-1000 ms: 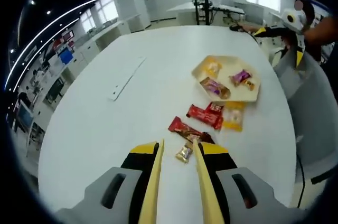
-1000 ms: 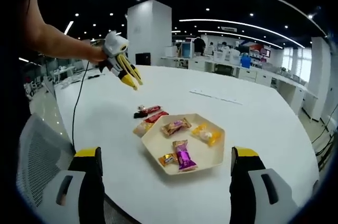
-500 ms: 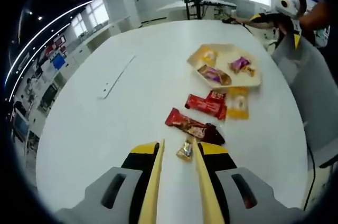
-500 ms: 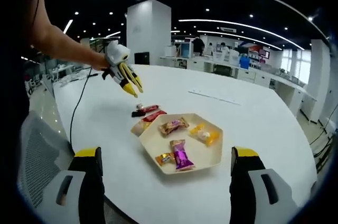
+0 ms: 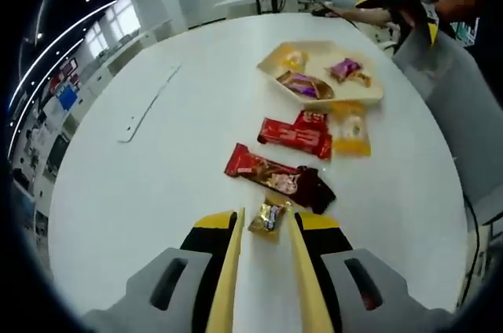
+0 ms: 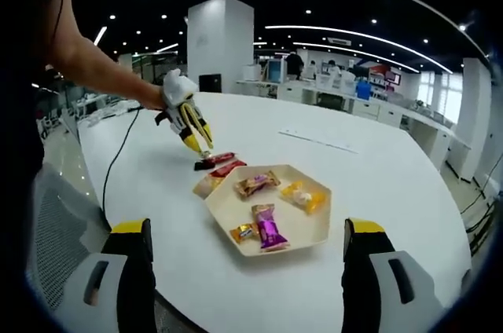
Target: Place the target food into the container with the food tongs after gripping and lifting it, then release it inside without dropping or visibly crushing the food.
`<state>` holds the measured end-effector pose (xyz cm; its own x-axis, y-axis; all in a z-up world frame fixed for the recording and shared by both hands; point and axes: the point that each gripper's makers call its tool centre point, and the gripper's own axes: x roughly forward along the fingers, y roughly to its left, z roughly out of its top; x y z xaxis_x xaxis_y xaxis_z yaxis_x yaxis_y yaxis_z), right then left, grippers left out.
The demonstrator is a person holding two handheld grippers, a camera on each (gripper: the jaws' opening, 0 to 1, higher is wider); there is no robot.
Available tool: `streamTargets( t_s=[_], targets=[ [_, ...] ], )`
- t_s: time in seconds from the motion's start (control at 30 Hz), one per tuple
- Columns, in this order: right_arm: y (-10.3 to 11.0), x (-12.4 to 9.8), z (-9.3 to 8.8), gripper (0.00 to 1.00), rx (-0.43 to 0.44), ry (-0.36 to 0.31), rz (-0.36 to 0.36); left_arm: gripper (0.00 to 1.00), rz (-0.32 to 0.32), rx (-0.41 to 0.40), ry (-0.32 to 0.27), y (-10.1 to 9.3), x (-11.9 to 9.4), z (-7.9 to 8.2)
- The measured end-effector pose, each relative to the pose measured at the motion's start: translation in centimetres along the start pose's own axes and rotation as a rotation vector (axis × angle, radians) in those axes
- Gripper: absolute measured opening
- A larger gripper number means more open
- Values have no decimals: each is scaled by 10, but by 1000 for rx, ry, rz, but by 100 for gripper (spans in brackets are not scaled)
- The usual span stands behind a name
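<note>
The white table (image 5: 141,192) is taking up most of the left gripper view, with the beige hexagonal tray (image 5: 369,96) sitting in the upper right of the frame, already carrying several wrapped sweets. Below the tray a loose row of packets is lying on the bare table: a yellow packet (image 5: 350,130), a red bar (image 5: 296,135), and a longer red-and-dark bar (image 5: 277,179) running diagonally from centre left down to centre right. The smallest item, a gold-wrapped candy (image 5: 268,216), is lying just below that dark bar, lower centre of the frame, and I am judging it to be the target. The left gripper (image 5: 266,227), fitted with long yellow tong blades, is pointing straight at it: the blades are standing a narrow way apart, not closed, with the candy lying between their tips; contact with either blade cannot be told. The candy's long axis is running roughly along the blades, tilted slightly right. The wrapper is looking crinkled and shiny, dark at the middle, undamaged. In the right gripper view the right gripper (image 6: 247,270) is hanging wide open at the bottom of the frame, holding nothing, near the tray (image 6: 314,232) and well apart from the candy, so the left one is the nearer.
</note>
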<state>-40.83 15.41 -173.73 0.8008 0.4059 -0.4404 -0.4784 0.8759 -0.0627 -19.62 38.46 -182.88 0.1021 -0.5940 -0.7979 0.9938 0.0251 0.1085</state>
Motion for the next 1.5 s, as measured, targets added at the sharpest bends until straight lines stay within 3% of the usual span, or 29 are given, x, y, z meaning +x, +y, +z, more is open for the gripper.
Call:
streamTargets(
  t_s=[0.13,0.23,0.37,0.53,0.6,0.93,1.03,1.5],
  targets=[
    [1,0,-1,99,-4,5,4,26,-11,-96,-9,-6,-3,1],
    [2,1,-1,99,-6,8,12,25,-21,-108,-19,-5,-5,0],
    [4,1,-2,99,-9,11,19,26,18,-31,2,2,-3,-3],
    [3,1,-3,99,-6,15,16,26,-9,33,23,-1,3,0],
    [2,1,-3,99,-8,14,14,25,-50,6,29,-8,4,-1],
    [4,1,-3,99,-12,17,18,23,-54,-96,29,-16,2,-6],
    [4,2,-4,99,-11,17,19,19,-16,-123,40,-10,1,-8],
    [3,2,-4,99,-15,20,13,17,11,-158,63,-10,1,-10]
  ],
)
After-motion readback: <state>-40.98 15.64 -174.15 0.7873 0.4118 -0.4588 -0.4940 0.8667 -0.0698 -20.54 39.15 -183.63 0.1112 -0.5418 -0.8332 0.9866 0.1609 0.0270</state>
